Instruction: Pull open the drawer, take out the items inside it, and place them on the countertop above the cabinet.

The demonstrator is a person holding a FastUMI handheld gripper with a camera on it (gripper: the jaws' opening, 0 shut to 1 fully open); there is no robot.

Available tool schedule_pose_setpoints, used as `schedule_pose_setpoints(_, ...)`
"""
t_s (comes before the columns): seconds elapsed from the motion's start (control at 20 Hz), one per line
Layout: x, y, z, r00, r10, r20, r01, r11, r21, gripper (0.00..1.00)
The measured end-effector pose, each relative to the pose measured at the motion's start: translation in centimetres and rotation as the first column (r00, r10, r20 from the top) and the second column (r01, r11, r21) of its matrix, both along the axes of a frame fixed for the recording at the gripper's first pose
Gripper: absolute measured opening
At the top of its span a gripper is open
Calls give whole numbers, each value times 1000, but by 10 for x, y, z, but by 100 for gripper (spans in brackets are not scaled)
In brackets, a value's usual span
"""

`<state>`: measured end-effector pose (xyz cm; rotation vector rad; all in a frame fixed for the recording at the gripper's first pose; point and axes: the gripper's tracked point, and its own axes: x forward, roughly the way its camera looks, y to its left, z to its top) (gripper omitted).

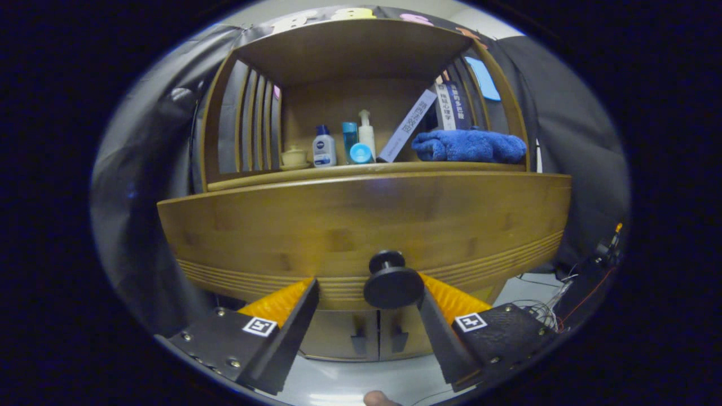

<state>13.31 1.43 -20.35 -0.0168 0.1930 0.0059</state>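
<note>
The gripper [366,299] fingers stand wide apart around the drawer's black knob [393,285] at lower centre, gripping nothing. The wooden drawer [338,225] front is closed. Above, on the desk [361,169], a white-and-blue bottle [324,148] bears a round blue logo too small to read.

Booth, as I see it from the feed: black cloth wall [569,129] draped behind and to both sides, pale ceiling above it. Bamboo shelf unit [350,51] with slatted sides against the cloth. Lower cabinet doors [361,335] with dark handles. Pale grey floor [361,380]. Loose cables [555,307] on the floor beside the cabinet. Light even, dim.
</note>
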Motion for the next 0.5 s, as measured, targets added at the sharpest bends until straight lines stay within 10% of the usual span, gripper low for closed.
schedule_pose_setpoints(0.5, 50, 4, 1, 998, 1, 66, 0, 1000, -9, 98)
